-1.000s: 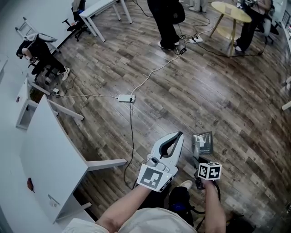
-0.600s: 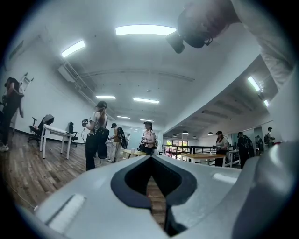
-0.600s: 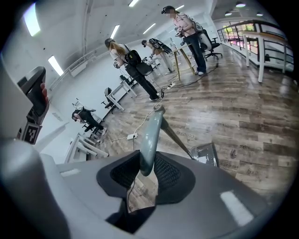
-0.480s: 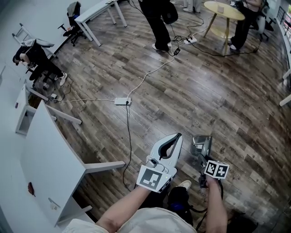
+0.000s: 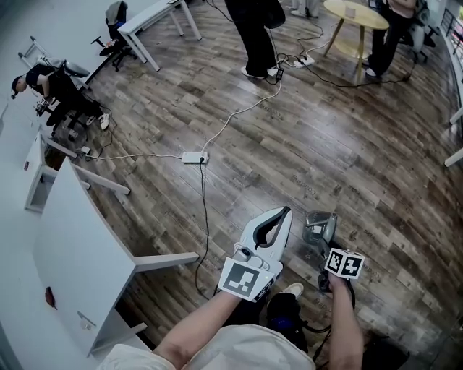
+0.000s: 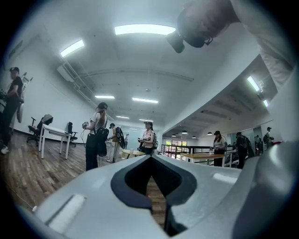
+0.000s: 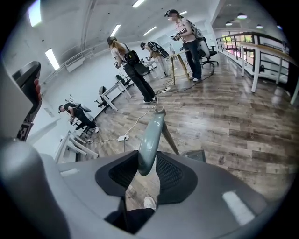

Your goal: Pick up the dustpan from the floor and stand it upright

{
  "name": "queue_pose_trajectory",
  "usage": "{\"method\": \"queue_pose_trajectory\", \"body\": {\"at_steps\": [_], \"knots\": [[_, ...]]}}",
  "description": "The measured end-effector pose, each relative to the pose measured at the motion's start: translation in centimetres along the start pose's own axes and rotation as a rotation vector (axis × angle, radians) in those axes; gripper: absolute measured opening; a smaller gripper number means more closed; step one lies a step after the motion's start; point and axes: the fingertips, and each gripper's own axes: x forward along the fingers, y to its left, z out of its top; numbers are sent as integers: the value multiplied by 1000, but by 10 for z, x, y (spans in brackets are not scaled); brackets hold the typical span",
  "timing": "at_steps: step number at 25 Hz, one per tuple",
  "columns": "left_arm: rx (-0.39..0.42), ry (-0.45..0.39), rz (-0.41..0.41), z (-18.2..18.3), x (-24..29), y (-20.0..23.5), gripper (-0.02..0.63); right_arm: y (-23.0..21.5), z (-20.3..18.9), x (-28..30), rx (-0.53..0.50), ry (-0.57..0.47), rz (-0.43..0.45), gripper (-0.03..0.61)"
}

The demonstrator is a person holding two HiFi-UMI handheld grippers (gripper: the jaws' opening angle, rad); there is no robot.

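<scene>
The grey-green dustpan (image 5: 320,225) is tilted up off the wood floor, right of centre in the head view. My right gripper (image 5: 325,250) is shut on its long handle (image 7: 149,135), which runs up between the jaws in the right gripper view. The pan (image 7: 195,155) lies beyond on the floor. My left gripper (image 5: 283,214) hovers just left of the dustpan, apart from it. In the left gripper view, the left gripper (image 6: 151,160) has its jaws closed together with nothing between them.
A white table (image 5: 76,249) stands at the left. A cable with a power strip (image 5: 194,157) crosses the floor ahead. A person (image 5: 255,32) stands at the back beside a round yellow table (image 5: 359,15). My own shoe (image 5: 292,290) is under the grippers.
The dustpan's pan has tipped from lying flat toward standing on edge. My right gripper has shifted slightly right with the handle in it. The left gripper has barely moved.
</scene>
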Motion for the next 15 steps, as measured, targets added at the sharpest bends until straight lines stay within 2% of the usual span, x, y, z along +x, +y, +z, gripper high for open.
{"method": "queue_pose_trajectory", "body": {"at_steps": [7,15], "knots": [[-4,5,9,-2,1,3,0,-8,9,1,-110,5,-74,146],[2,3,7,2,1,5,0,-4,16,0,-107,-24,-62,166]]}}
